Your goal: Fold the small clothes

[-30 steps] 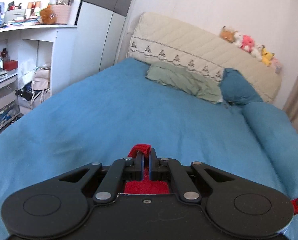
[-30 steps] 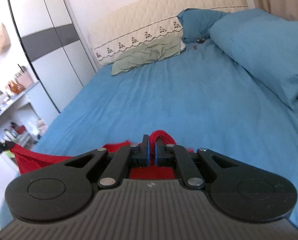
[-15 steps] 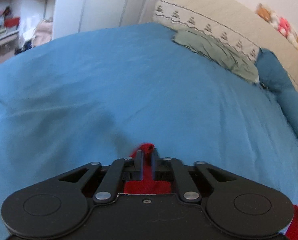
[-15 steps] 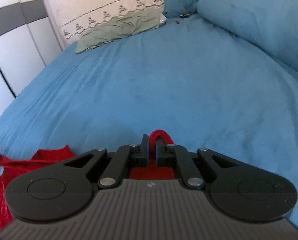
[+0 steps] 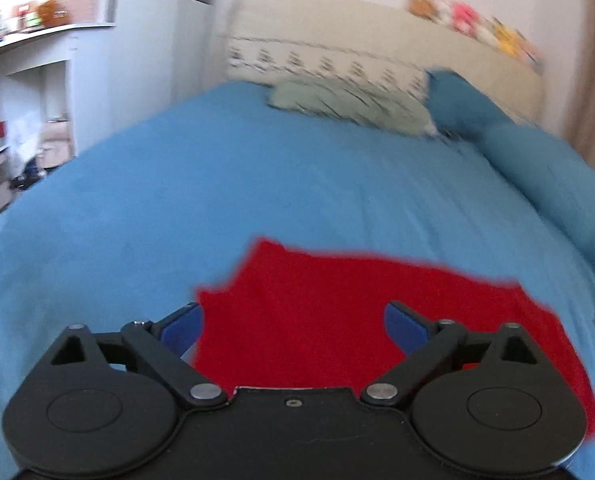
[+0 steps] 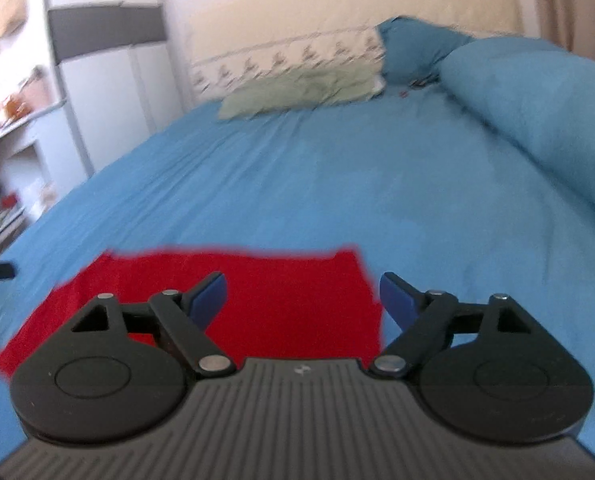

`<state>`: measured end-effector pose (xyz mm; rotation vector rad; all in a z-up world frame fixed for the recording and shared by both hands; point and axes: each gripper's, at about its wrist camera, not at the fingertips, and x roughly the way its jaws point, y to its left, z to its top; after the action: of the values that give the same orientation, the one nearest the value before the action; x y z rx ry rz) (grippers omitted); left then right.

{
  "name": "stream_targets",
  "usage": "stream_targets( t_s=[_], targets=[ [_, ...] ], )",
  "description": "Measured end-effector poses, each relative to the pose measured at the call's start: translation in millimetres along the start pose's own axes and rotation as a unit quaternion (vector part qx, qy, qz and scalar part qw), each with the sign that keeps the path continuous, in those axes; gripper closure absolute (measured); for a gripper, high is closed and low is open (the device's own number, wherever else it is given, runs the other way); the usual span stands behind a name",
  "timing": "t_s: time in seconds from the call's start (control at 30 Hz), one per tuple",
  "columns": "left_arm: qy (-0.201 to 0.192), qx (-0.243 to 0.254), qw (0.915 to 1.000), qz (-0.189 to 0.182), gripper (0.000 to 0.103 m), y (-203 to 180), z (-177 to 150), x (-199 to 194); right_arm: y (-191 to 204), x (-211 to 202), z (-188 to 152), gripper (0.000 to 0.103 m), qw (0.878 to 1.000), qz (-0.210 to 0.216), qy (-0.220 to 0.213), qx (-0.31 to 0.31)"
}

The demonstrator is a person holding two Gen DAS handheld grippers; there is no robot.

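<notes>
Jaws wide apart on both sides! The left gripper (image 5: 291, 322) and the right gripper (image 6: 303, 294) have just been opening, and nothing is pinched between either pair of blue pads now. The red garment (image 5: 361, 320) lies free on the near part of the blue bedsheet (image 5: 225, 184), directly under and ahead of both tools.

Seen from the right wrist, the red garment (image 6: 281, 300) spreads as a broad, flattish patch. Its long axis runs left to right across the bed, with its far edge facing the headboard (image 6: 337, 12) and the green pillow (image 6: 297, 90). A small corner pokes up at the far left in the left view, and at the far right in the right view. The frames are blurred, so what kind of garment it is I cannot tell.

My read: this is the lay-flat step, just released. To do it well, check that the cloth sits smooth, then take the two near corners evenly and carry them toward the far edge in step, so the fold lands square.
</notes>
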<state>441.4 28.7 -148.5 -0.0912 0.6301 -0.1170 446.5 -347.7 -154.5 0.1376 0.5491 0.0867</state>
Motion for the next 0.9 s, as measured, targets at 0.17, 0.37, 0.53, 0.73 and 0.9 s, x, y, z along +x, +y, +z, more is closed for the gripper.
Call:
stream_targets(
  t_s=[0.17, 0.37, 0.53, 0.73, 0.9],
  targets=[
    [0.036, 0.015, 0.9992, -0.007, 0.004, -19, -44, 15, 19, 0, -50, 0.004, 0.999, 0.003, 0.039, -0.009],
    [0.092, 0.017, 0.9955, 0.008, 0.003, -5, -68, 46, 7, 10, -83, 0.004, 0.996, -0.018, 0.077, 0.026],
    [0.089, 0.038, 0.9949, 0.029, 0.003, -16, -70, 37, 9, 10, -83, 0.004, 0.998, -0.015, 0.068, 0.000],
    [0.038, 0.104, 0.9907, 0.079, 0.002, -45, -55, 3, 15, -39, -60, 0.005, 0.998, -0.040, 0.044, -0.024],
    [0.010, 0.116, 0.9920, 0.049, 0.000, -74, -46, -20, 13, -69, -69, 0.005, 0.995, -0.067, 0.075, -0.006]
  ],
)
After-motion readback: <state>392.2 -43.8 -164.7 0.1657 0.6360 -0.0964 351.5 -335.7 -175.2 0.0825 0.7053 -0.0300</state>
